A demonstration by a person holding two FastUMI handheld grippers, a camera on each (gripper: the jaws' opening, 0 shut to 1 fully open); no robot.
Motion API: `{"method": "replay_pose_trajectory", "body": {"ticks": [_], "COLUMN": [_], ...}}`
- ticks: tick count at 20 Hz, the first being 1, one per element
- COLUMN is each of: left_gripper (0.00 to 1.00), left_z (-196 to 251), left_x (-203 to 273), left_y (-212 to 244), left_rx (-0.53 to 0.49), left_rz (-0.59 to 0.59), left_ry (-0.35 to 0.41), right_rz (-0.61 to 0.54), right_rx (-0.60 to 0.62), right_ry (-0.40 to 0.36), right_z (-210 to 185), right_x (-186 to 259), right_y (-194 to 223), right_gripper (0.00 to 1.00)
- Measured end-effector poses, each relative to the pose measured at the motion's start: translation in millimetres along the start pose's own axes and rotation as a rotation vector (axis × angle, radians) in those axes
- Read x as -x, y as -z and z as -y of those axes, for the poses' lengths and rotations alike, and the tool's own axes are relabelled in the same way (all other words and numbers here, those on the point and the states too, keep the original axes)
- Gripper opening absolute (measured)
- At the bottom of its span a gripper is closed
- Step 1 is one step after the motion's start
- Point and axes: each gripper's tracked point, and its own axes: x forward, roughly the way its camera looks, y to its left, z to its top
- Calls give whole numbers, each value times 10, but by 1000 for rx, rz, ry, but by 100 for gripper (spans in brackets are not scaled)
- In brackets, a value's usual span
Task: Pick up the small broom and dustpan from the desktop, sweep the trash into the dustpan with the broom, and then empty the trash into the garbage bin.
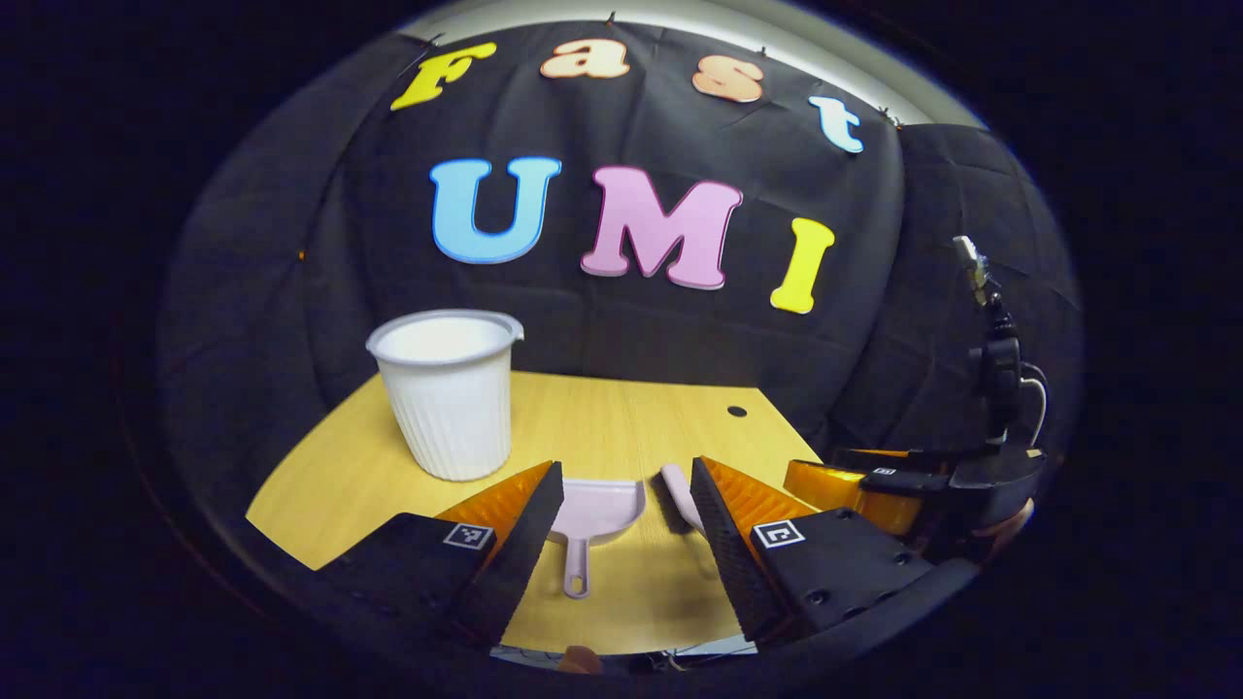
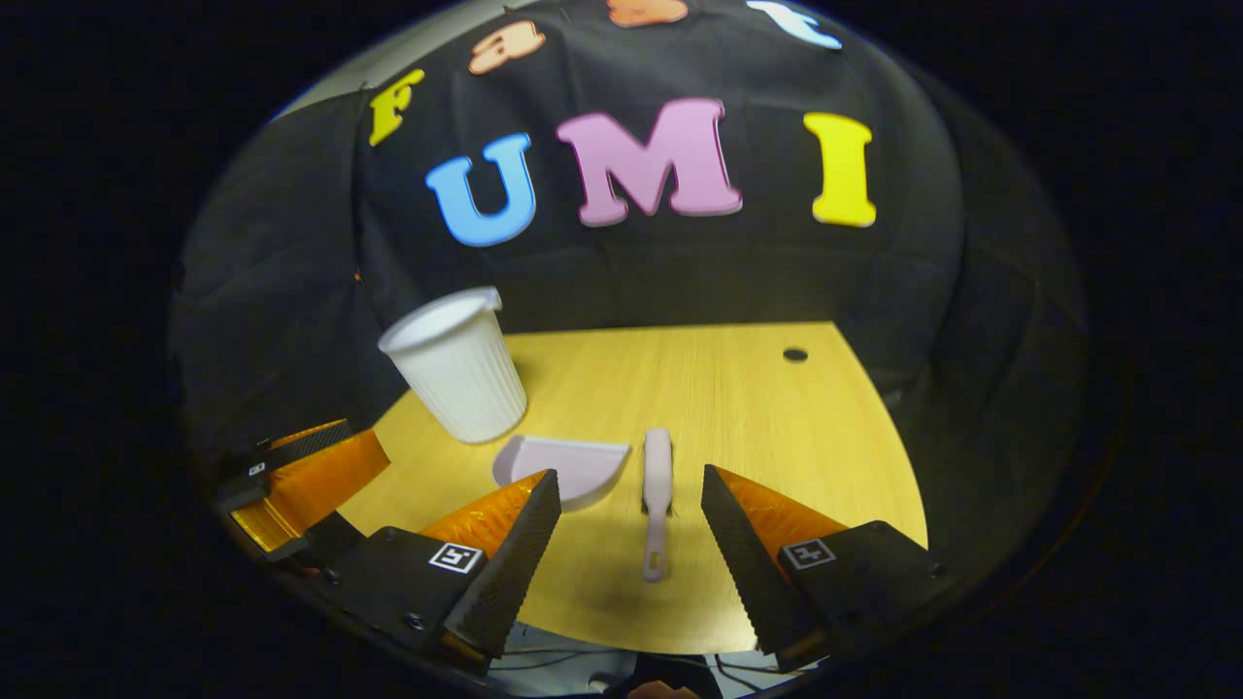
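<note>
Dustpan (image 1: 594, 513) and broom (image 2: 656, 485) lie side by side on the desk (image 2: 719, 408) — both grippers, left (image 1: 626, 524) and right (image 2: 631, 534), gape wide, holding nothing.

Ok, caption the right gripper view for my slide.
Open tongs hover over the broom, beside dustpan and bin.

A staged recording booth rather than a lived-in room is showing here: black cloth (image 1: 291, 243) is hanging as a backdrop around a light wooden bench (image 2: 699, 388) with a cable hole (image 2: 795, 354) drilled in it. A pale wall strip (image 1: 680, 15) is peeking above the cloth, and a camera mount with cabling (image 1: 1000, 369) is standing at the bench's side
</note>
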Motion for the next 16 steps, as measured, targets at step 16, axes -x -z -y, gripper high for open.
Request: {"method": "replay_pose_trajectory", "body": {"ticks": [16], "left_gripper": [78], "left_z": [-117], "left_x": [542], "left_y": [-414], "left_rx": [-10], "left_rz": [228], "left_ry": [-9], "right_rz": [319], "right_rx": [87], "right_ry": [-51], "right_z": [-375], "right_x": [247], "right_y": [-314], "right_gripper": [95]}}
